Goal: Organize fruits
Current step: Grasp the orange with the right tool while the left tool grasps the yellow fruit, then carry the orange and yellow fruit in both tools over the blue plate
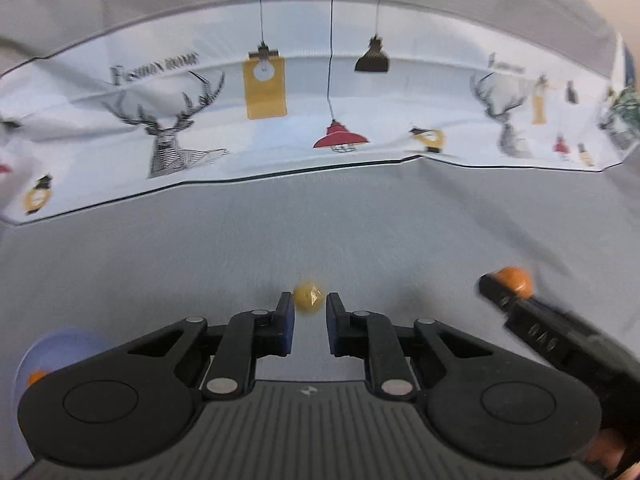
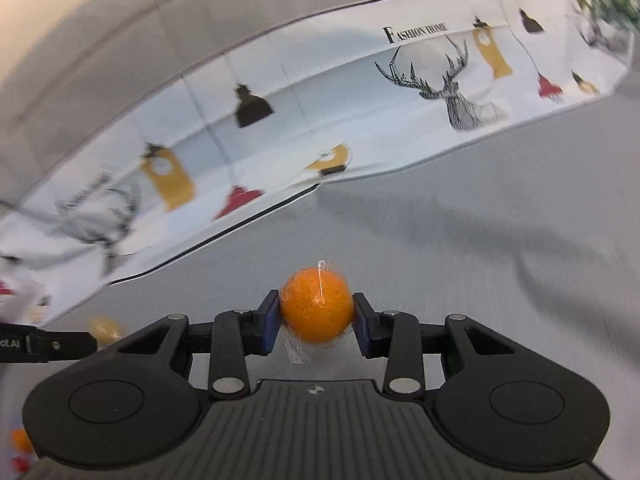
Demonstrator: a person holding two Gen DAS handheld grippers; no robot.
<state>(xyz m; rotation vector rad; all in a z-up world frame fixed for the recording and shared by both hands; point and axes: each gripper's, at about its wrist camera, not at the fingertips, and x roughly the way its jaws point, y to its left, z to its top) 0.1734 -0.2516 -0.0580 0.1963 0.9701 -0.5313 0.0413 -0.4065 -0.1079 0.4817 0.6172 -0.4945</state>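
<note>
Right gripper [image 2: 316, 314] pinches the wrapped orange [image 2: 316, 308]; left gripper [image 1: 310, 312] pinches the small yellow fruit [image 1: 308, 296]. The printed storage box [image 2: 320, 120] lies toward 12 o'clock of both; neither of the 2 is clearly nearer.

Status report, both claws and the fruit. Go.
Left claw shut on small yellow fruit. Right claw shut on wrapped orange. Printed box ahead, path clear.
</note>
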